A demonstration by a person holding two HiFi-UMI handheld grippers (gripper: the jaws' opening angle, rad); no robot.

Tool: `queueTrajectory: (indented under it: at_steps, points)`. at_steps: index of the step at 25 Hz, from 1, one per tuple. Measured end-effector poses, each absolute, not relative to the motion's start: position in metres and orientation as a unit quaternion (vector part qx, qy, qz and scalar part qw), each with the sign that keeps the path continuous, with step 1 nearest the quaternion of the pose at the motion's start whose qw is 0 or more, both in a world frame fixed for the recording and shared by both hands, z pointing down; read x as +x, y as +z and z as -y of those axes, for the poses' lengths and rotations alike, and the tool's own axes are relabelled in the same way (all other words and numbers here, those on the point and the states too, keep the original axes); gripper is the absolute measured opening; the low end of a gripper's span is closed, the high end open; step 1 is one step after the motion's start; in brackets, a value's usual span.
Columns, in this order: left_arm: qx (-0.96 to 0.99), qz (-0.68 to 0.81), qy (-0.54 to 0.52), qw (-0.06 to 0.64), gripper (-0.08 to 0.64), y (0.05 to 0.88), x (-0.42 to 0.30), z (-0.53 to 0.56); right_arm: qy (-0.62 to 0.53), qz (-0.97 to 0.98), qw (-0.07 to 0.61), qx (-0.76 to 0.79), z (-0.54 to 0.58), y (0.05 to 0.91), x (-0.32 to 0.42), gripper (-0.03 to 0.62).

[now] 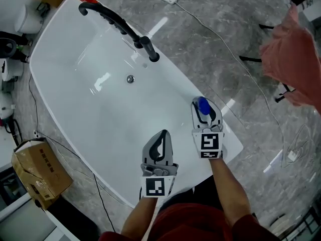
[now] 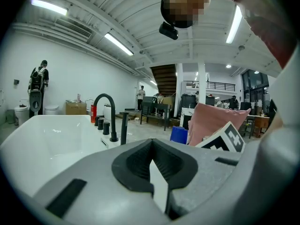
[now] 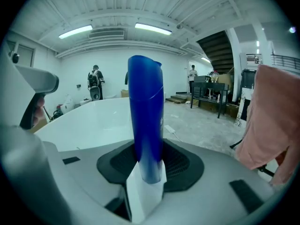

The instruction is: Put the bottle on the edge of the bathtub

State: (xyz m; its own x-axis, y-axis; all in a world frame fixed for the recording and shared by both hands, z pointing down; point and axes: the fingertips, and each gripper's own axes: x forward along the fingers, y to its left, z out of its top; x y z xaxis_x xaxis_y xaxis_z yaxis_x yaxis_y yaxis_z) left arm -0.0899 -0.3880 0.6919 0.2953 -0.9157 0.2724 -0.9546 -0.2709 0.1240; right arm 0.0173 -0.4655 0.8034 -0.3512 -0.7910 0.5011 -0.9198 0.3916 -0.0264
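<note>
Bottle [image 3: 146,125], blue and tall, stands upright in the right gripper [image 1: 204,109], whose jaws are clamped on its lower body. In the head view it hangs over the rim of the bathtub [image 1: 75,109], on the same long side as the black faucet [image 1: 118,24] but well apart from it, toward the tub's nearer end. Whether its base already touches the rim cannot be told.

The left gripper [image 1: 161,137] is closed and empty. It hovers over the basin near the same end of the bathtub, just beside the right one.

The step in hand looks like the set-down itself. Done well, the bottle would stay vertical as it comes down, with its base centred on the flat part of the rim, away from both the inward slope and the outer lip. The jaws should release only once the rim bears the weight, then draw back along their own line so neither pad brushes the tall, tippy body. The left gripper is best held clear of that path.
</note>
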Motion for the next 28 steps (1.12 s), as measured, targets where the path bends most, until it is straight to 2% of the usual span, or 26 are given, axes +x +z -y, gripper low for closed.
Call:
queueTrajectory:
  at_steps: [5, 12, 20, 28]
  points:
    - [0.794, 0.588, 0.079, 0.133, 0.005, 0.692, -0.090, 0.389, 0.154, 0.805, 0.188, 0.541, 0.484, 0.803, 0.012, 0.152]
    - [0.797, 0.585, 0.080, 0.131, 0.005, 0.687, -0.086, 0.382, 0.149, 0.808, 0.202, 0.533, 0.476, 0.807, 0.012, 0.155]
    - [0.793, 0.591, 0.088, 0.119, 0.005, 0.677, -0.094, 0.377, 0.162, 0.807, 0.232, 0.519, 0.464, 0.820, 0.014, 0.241]
    - [0.793, 0.595, 0.077, 0.107, 0.005, 0.655, -0.094, 0.368, 0.183, 0.806, 0.241, 0.509, 0.421, 0.817, 0.021, 0.244]
